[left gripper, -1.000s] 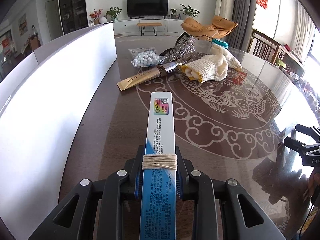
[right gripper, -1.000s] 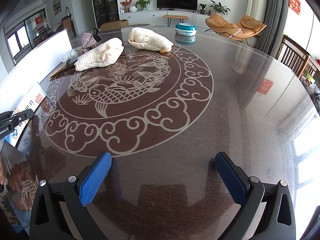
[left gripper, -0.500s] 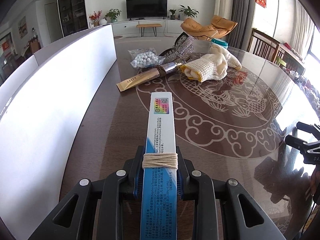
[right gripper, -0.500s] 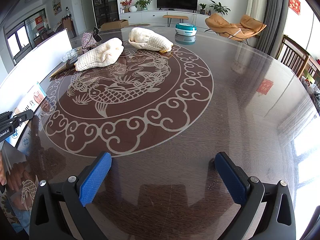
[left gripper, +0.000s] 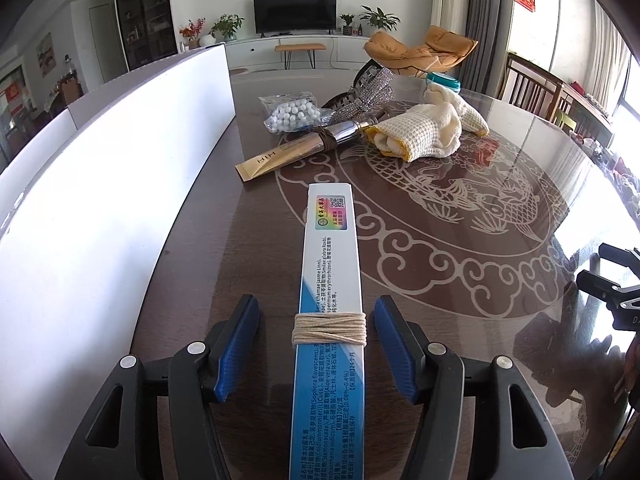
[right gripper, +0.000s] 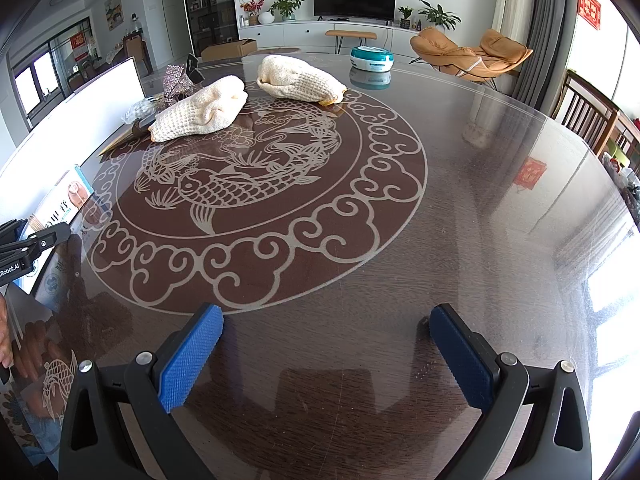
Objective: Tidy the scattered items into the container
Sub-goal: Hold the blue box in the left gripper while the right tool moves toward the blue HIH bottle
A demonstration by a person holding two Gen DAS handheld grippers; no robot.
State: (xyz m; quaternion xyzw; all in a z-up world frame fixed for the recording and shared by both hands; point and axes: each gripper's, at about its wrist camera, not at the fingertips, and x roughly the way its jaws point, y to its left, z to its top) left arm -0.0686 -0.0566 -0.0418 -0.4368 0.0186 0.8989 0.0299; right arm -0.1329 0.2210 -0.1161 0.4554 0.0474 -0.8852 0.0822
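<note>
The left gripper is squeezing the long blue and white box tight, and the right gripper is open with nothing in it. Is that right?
Not quite. In the left wrist view the left gripper has just been opening: its blue pads stand clear of the long blue and white box between them. The right gripper is indeed open with nothing in it.

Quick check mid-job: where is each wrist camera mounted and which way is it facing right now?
Left wrist: on the left tongs, angled down the table; jaws just opened, clear of the blue box.
Right wrist: on the right tongs, open and empty; a hand shows.
Shared: the blue box, the knit cloths, each other's tongs.
</note>
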